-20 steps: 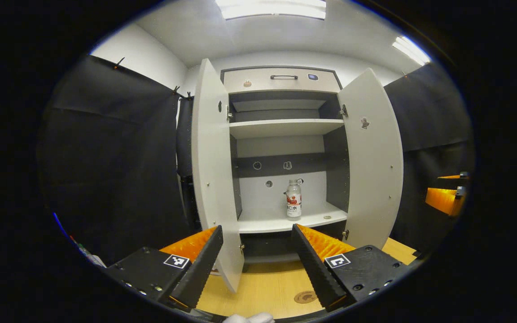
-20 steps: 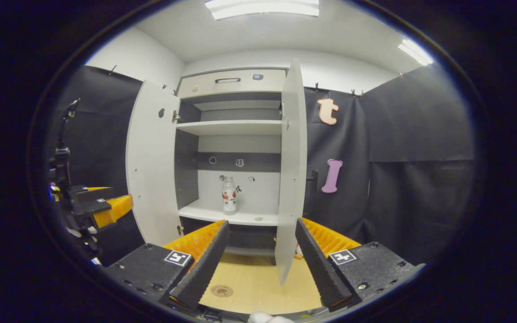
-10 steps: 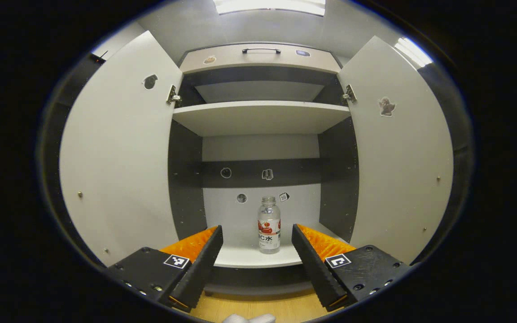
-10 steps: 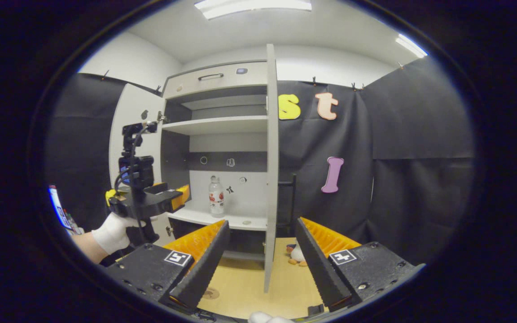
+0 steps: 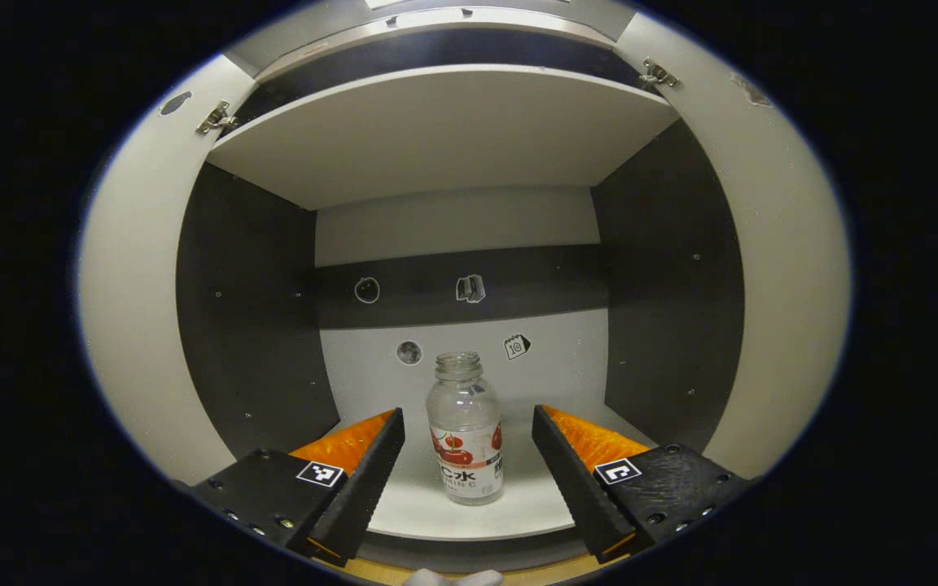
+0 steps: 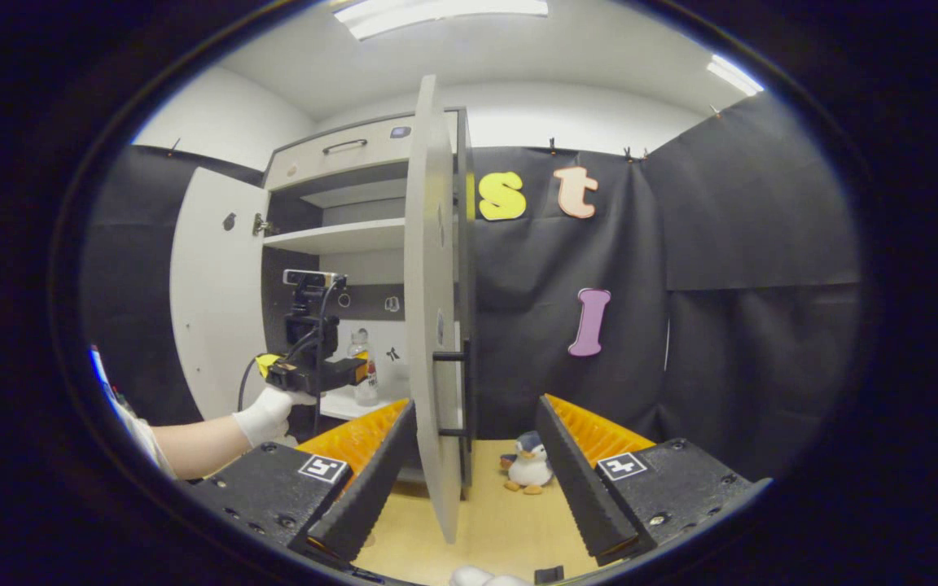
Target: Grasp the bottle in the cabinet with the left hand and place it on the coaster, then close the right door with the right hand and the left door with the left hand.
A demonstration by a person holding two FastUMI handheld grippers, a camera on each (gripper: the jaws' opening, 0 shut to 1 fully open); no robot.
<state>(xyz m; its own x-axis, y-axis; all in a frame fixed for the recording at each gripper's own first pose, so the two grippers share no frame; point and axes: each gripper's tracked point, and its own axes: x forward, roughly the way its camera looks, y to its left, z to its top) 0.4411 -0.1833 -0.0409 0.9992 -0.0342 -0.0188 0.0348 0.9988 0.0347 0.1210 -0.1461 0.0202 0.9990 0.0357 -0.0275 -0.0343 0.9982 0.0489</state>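
While the bottle [image 5: 466, 431] stands upright on the lower shelf [image 5: 469, 521] of the cabinet [image 5: 453, 130], the left gripper [image 5: 466, 464] faces it with its jaws wide apart, one finger on each side and neither touching. In the left gripper view the bottle sits between the fingertips but beyond them — the grasp is not yet made.

The bottle looks clear, light and uncapped, so the main risk, as I judge it, is a knock: if one finger meets it before the other, it may tip or skid toward the back wall. Closing too high, at the narrow neck, could let it slip; a squeeze at the labelled middle seems safer. Lifting too steeply might strike the shelf above.

In the right gripper view the right gripper [image 6: 473, 480] waits with its jaws apart and nothing between them, close to the edge of the right door [image 6: 432, 325], with a toy penguin [image 6: 528, 464] on the table [image 6: 501, 529] beyond. Drifting forward, it could nudge that door early — toward the gloved hand [image 6: 267, 415] working inside.
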